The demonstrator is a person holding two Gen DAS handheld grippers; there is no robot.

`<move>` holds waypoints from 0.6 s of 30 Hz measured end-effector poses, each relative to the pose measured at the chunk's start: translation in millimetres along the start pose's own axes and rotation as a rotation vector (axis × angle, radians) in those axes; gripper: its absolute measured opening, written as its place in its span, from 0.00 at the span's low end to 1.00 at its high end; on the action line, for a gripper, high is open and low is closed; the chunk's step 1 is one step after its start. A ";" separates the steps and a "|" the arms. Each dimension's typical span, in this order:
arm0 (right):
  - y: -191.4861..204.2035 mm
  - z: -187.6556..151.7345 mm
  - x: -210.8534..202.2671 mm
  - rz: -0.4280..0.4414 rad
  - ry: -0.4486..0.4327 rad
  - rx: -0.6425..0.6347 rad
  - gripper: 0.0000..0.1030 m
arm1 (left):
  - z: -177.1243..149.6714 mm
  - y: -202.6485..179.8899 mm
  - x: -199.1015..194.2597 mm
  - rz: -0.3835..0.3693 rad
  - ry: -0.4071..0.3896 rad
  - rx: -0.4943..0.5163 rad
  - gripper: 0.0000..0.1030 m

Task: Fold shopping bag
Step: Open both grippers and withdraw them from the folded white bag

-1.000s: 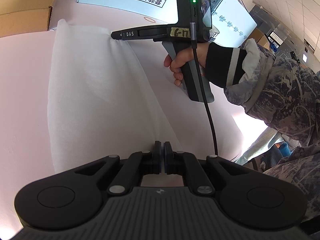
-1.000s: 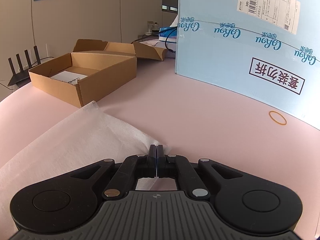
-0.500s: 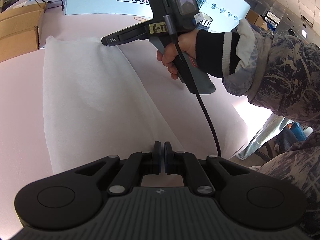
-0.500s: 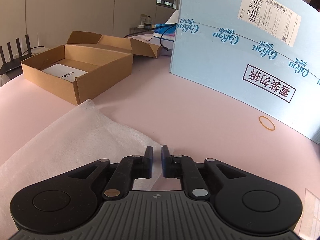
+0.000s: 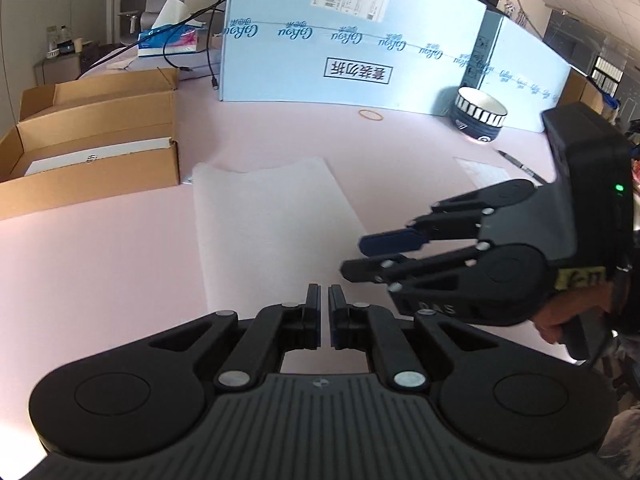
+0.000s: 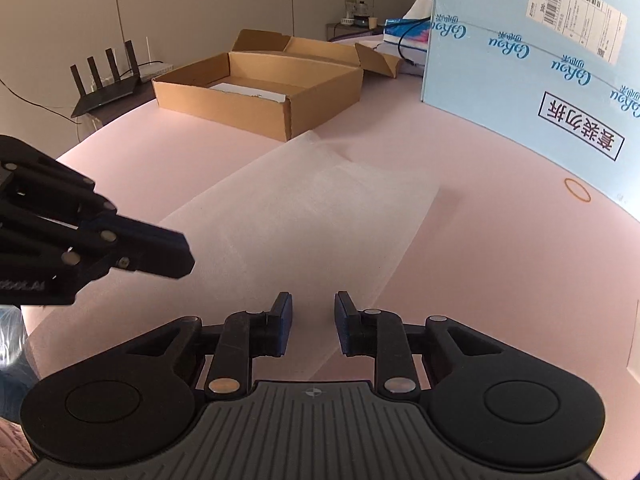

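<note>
So the thin white non-woven shopping bag (image 5: 272,224) lies flat as a long folded strip on the pink worktop (image 5: 100,264), both grippers off it, left gripper (image 5: 324,312) clenched empty, right gripper (image 6: 313,320) fingers parted empty, so next up is probably grabbing an end to fold it over.

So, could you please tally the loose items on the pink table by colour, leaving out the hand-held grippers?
White: 1, shopping bag
Brown: 1, open cardboard box
Light blue: 1, large carton
Orange: 1, rubber band
Black and white: 1, bowl
Total: 5
</note>
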State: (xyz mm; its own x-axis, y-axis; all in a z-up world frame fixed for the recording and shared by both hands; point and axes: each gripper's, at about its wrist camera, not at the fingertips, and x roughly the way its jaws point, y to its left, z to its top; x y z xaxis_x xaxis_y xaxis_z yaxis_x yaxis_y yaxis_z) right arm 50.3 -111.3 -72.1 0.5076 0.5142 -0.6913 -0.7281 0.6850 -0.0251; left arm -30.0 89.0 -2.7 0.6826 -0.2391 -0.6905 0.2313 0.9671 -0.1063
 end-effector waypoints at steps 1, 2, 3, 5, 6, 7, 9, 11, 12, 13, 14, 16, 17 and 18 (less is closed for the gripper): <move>0.5 -0.5 -0.2 -0.001 -0.002 -0.010 0.20 | 1.5 3.7 8.9 0.029 0.016 0.005 0.03; 0.2 -0.7 -0.6 -0.002 -0.004 -0.013 0.20 | 2.3 7.2 12.8 0.053 0.024 0.007 0.03; -0.3 -0.9 -1.1 -0.003 -0.005 -0.015 0.20 | 1.8 10.8 18.7 0.108 0.032 0.004 0.03; -4.1 -2.7 -3.1 -0.007 -0.005 -0.009 0.20 | 0.5 20.5 25.3 0.147 0.057 -0.012 0.03; -6.2 -3.6 -3.9 -0.003 -0.007 -0.008 0.20 | 0.1 24.4 25.4 0.146 0.057 -0.023 0.03; -9.2 -4.5 -4.1 0.012 -0.007 -0.006 0.20 | 0.1 25.8 25.1 0.144 0.058 -0.020 0.03; -12.2 -3.0 -3.7 0.026 -0.002 -0.006 0.20 | 0.6 25.0 26.4 0.150 0.062 0.007 0.03; -11.5 -2.7 -7.2 0.031 0.003 -0.010 0.22 | 2.0 24.3 26.4 0.155 0.068 0.015 0.03; -12.0 -1.7 -10.1 0.037 -0.002 -0.008 0.22 | 3.0 24.0 25.3 0.155 0.072 0.009 0.03; -13.3 -1.2 -13.8 0.045 -0.011 0.001 0.22 | 4.1 24.0 22.5 0.152 0.069 -0.001 0.03; -14.7 -1.0 -16.1 0.050 -0.015 0.005 0.26 | 5.3 24.1 19.3 0.148 0.065 -0.012 0.04; -13.4 0.1 -29.5 0.059 -0.016 -0.003 0.34 | 7.9 22.8 8.0 0.130 0.045 -0.017 0.14; -11.6 0.1 -35.5 0.059 -0.015 -0.017 0.37 | 9.1 21.3 2.3 0.120 0.037 -0.012 0.32; -8.0 -1.1 -46.2 0.074 -0.018 -0.039 0.38 | 7.7 18.1 -6.4 0.106 0.033 0.014 0.44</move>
State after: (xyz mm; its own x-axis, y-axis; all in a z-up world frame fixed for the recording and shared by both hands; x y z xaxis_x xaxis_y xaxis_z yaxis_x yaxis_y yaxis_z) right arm 32.2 -141.1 -40.7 0.4597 0.5724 -0.6790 -0.7811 0.6244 -0.0024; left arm -24.8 107.3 5.3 0.6807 -0.1321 -0.7206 0.1684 0.9855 -0.0216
